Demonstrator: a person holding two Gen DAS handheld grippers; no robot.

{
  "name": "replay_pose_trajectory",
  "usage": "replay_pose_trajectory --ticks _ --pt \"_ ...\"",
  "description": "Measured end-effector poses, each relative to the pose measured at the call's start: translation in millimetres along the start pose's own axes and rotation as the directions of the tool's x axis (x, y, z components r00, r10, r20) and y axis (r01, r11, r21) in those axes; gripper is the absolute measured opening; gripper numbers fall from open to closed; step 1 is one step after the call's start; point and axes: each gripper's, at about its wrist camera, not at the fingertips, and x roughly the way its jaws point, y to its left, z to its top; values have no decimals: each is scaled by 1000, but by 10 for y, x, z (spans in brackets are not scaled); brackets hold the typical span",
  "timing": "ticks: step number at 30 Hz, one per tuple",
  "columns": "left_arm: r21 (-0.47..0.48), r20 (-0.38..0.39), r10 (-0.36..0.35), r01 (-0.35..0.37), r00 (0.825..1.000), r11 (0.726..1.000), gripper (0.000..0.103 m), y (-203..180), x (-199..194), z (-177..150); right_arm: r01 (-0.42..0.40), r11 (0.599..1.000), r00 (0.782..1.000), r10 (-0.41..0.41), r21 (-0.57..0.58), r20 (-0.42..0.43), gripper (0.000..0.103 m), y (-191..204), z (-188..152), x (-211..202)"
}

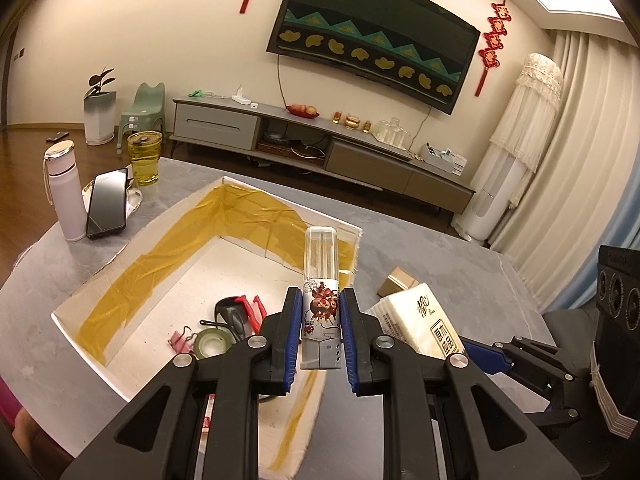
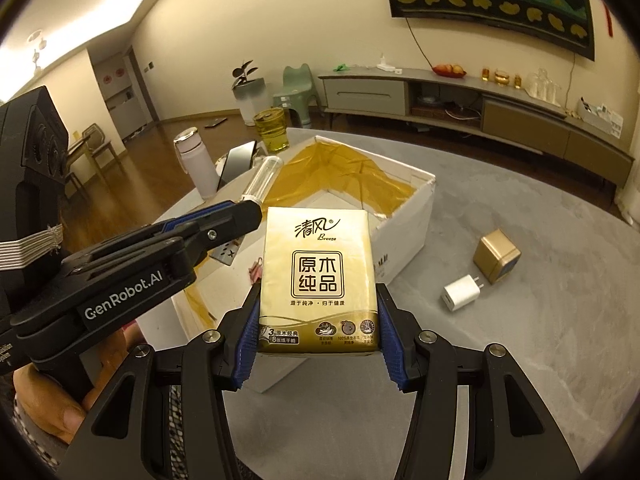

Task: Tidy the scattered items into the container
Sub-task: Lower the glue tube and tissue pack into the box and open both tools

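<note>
A clear-capped cylindrical plastic tube [image 1: 321, 300] is pinched upright by the left tool [image 1: 320, 336] above the white tape-lined cardboard box [image 1: 168, 248]. A gold tissue packet [image 2: 318, 280] is clamped by the right tool [image 2: 316, 332] at the box's near wall; a collision between the close-set tools could be caused by simultaneous release.

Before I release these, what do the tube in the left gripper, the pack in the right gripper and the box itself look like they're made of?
Tube in the left gripper: apparently hard plastic, with a clear glossy top that shows thin sticks inside and a printed lower part.
Tissue pack in the right gripper: soft goods in shiny gold film that catches glare.
Box: white, matte, thick-walled, possibly foam or card; wrinkled yellowish tape lines its inside.
</note>
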Motion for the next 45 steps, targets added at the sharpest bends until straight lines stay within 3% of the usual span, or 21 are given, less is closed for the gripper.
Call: replay_pose_trajectory --ticks 17,24,34,45 --pt "-74 -63 64 -68 996 995 20 447 277 207 1 997 1000 -2 -76 -22 55 203 406 451" --pt "-70 -125 106 -115 987 991 20 548 445 273 8 997 998 -13 -76 -61 55 152 503 722" --pt "-131 -216 91 -121 972 984 20 813 692 432 34 995 995 -42 -90 -88 55 34 678 1013" --pt "-104 -280 88 -122 956 987 20 775 1049 777 45 994 981 -62 -95 -185 55 -132 864 1453"
